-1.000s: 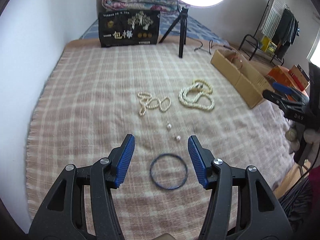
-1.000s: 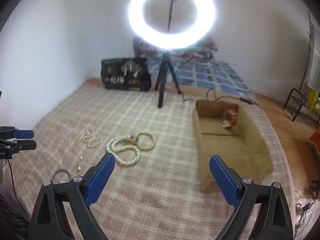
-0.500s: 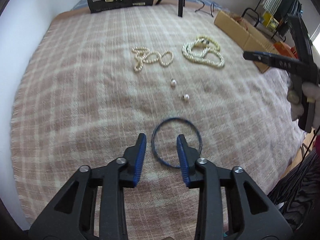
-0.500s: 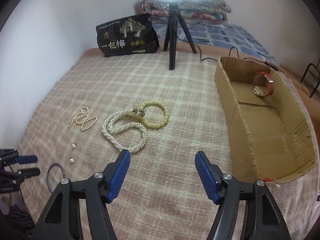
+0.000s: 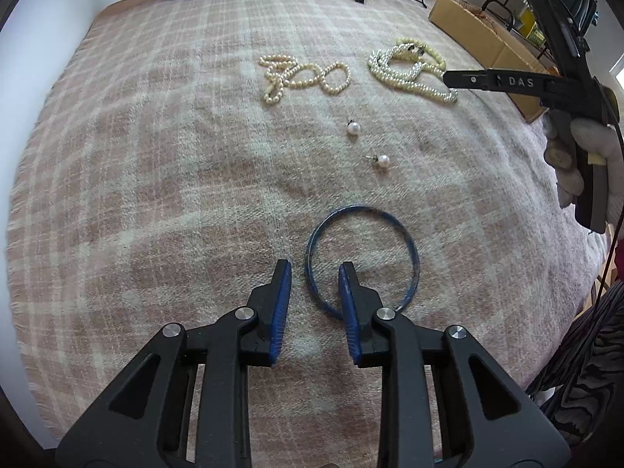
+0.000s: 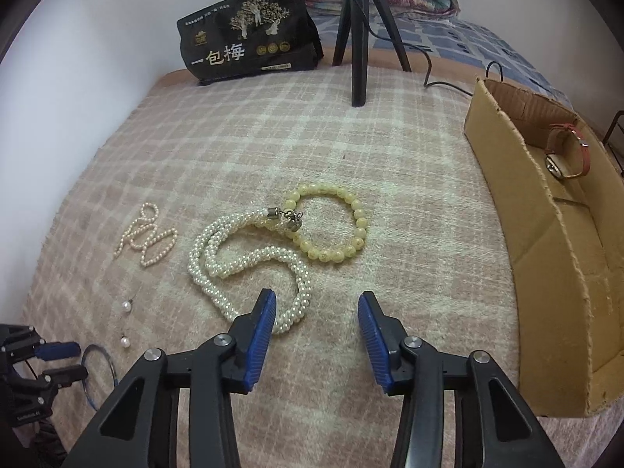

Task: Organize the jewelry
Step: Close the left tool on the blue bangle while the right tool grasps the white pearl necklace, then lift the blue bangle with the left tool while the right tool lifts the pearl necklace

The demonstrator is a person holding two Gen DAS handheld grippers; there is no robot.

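Observation:
A thin blue bangle point(image 5: 415, 261) lies flat on the checked blanket point(image 5: 156, 195). My left gripper point(image 5: 314, 269) hangs low over it with its jaws closing. The bangle's left rim sits between the pads, untouched. In the right wrist view a thick white pearl necklace point(image 6: 249, 265) lies hooked to a yellow bead bracelet point(image 6: 335, 230). My right gripper point(image 6: 316, 298) is just in front of them, its jaws closing. The necklace's near loop lies in the gap by the left pad, which is not pressing on it. A thin pearl strand point(image 5: 300, 78) and two pearl earrings point(image 5: 353, 128) point(image 5: 383, 160) lie between.
A cardboard box point(image 6: 503, 179) stands open at the right with a red-strapped watch point(image 6: 565, 152) inside. At the far edge are a black printed bag point(image 6: 249, 43) and a tripod point(image 6: 358, 39). A gloved hand point(image 5: 585, 156) holds the right gripper at the blanket's right edge.
Both grippers have come down toward the blanket and their jaws have narrowed. The left now straddles the bangle's rim. The right has shifted over to the thick pearl necklace.

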